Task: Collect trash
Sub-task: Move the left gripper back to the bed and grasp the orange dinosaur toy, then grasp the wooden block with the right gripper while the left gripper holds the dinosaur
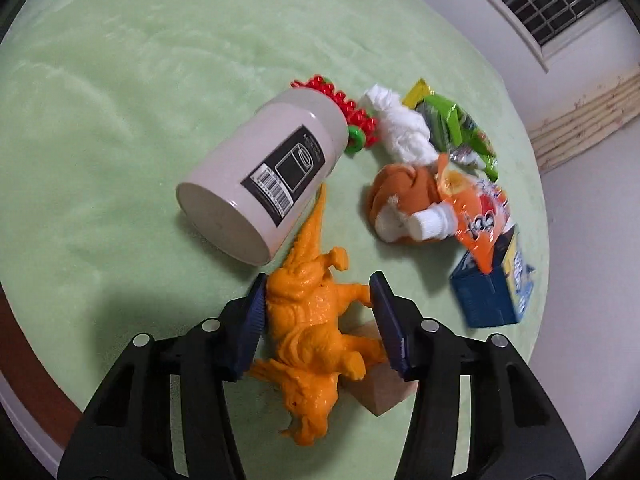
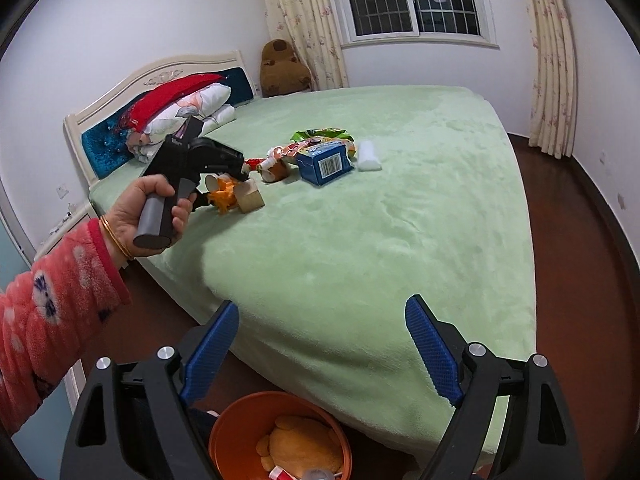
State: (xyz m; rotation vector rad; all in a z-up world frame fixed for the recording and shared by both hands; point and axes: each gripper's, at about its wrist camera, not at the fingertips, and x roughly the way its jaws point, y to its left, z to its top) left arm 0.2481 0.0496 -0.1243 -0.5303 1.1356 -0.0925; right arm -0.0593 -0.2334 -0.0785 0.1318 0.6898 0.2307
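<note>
An orange toy dinosaur (image 1: 312, 320) lies on the green bed between the pads of my left gripper (image 1: 320, 300); the left pad touches its back and the right pad meets its legs. Beyond it lie a white cylinder (image 1: 264, 176), a white tissue wad (image 1: 400, 128), a green wrapper (image 1: 456, 128), an orange snack packet (image 1: 476, 220) and a blue box (image 1: 492, 292). My right gripper (image 2: 320, 336) is open and empty above the bed's near corner, over an orange bin (image 2: 280, 436). The right wrist view shows the left gripper (image 2: 208, 168) held over the dinosaur (image 2: 222, 196).
A wooden block (image 1: 380, 392) lies under the dinosaur. A red and green bead toy (image 1: 352, 116) and an orange plush (image 1: 400, 204) sit among the trash. The bin holds a plush toy (image 2: 300, 448). Pillows (image 2: 184, 112) and a headboard (image 2: 120, 120) lie at the far left.
</note>
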